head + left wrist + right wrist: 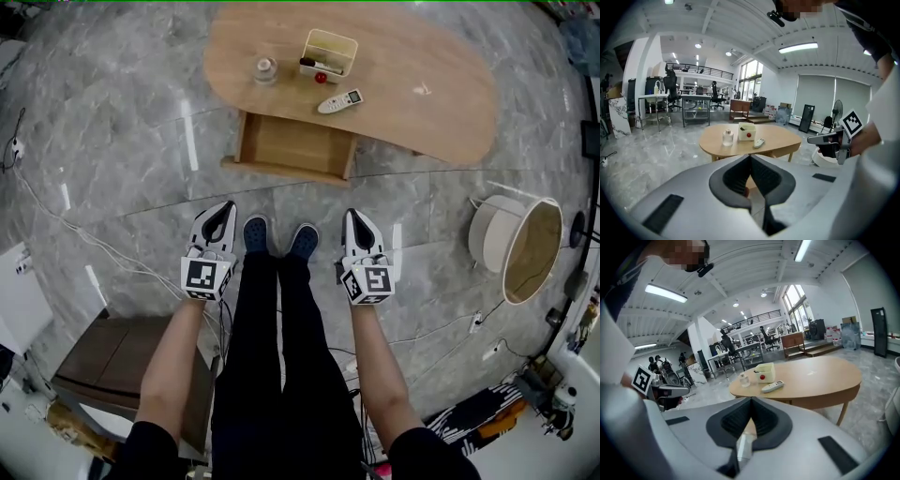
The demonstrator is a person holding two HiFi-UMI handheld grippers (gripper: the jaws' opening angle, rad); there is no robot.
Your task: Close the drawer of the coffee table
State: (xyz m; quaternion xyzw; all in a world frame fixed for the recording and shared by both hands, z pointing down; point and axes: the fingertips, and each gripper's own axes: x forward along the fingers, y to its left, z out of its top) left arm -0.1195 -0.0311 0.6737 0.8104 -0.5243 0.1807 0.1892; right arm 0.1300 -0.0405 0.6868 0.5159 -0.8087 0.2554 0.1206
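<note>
Drawer: pulled out of the coffee table, ahead of both grippers and between them, well apart from either.
Left gripper: jaws together, nothing held.
Right gripper: jaws together, nothing held.
Risk: a one-sided push may skew and jam the drawer. A hard shove may jolt the bottle and remote beyond it.

1. Your room is bright and even: ceiling strips and tall windows light it.
2. The windows blow out to white.
3. The glossy floor throws white glare streaks back at you; shadows are faint.
4. All three views bend hard at the edges, with black corners.
5. Close up, your left gripper and right gripper look soft; the far room is fairly sharp.
</note>
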